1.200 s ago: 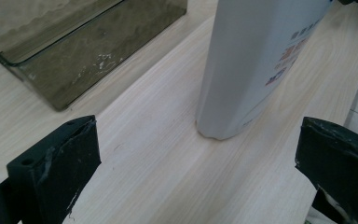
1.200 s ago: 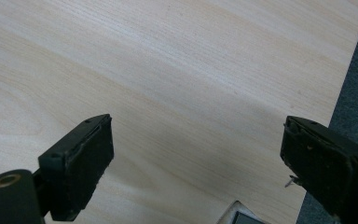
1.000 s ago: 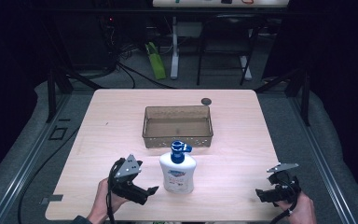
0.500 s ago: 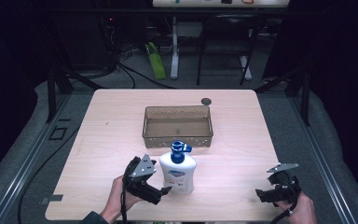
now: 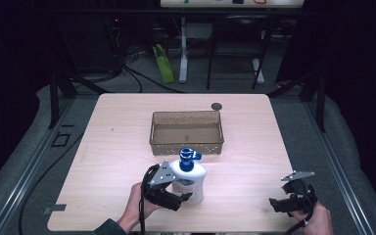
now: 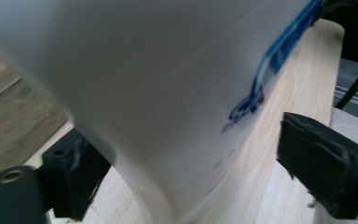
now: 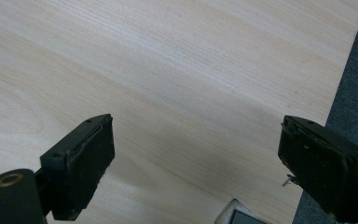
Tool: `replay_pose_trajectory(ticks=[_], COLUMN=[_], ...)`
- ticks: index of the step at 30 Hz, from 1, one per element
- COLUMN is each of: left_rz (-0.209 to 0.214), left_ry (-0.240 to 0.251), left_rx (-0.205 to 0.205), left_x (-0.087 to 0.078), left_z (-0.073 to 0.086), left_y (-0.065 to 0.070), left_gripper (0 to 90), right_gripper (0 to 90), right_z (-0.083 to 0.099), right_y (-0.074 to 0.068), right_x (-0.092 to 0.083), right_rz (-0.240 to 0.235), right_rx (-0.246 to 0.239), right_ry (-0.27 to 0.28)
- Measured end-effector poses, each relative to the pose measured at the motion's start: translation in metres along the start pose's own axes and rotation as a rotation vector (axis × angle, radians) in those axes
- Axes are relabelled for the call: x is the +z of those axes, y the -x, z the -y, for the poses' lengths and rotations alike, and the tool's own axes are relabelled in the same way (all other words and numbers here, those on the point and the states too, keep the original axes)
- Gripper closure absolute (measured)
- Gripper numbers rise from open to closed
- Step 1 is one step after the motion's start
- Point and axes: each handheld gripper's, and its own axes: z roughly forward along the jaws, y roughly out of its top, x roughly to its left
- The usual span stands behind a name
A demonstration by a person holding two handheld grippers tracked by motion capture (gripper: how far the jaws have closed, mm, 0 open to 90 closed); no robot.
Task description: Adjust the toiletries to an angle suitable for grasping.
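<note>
High view: a white pump bottle point(image 5: 190, 182) with a blue pump head point(image 5: 189, 157) stands upright on the worktop point(image 5: 112, 147), just in front of a brown basket point(image 5: 186, 145).
Left tool point(image 5: 182, 198): at the bottle's lower body, jaws on either side of it; they have just been closing with the bottle between them.
Left gripper view: one jaw lies against the bottle point(image 6: 149, 93), the other stands apart from it with bare wood between, so the grip is not yet made.
Right tool point(image 5: 276, 204): spread, nothing between the jaws, resting near the worktop's front right edge, well apart from the bottle.
Step in hand: most likely taking hold of the bottle.
Next move calls for: closing until both pads press, square on the body so it does not tip.
Bottle's look: smooth, rounded white plastic with blue print; likely slippery, top-heavy at the pump.
</note>
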Motion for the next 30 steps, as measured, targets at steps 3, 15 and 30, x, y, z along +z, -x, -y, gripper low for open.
replay_pose_trajectory(ticks=[3,15,30], left_rz=[-0.001,-0.034,-0.045], left_ry=[0.018,0.052,0.084], left_rx=[-0.010,-0.012,-0.006], left_x=[0.000,0.004,0.016], left_z=[0.001,0.001,-0.004], left_y=[-0.002,0.003,0.011], left_gripper=[15.1,18.3,31.0], right_gripper=[10.1,10.2,10.5], right_z=[0.000,-0.001,0.000], right_y=[0.000,0.000,0.000], right_x=[0.000,-0.001,-0.001], right_rz=[0.002,0.002,0.005], right_rx=[-0.001,-0.001,0.000], right_ry=[0.000,0.004,0.003])
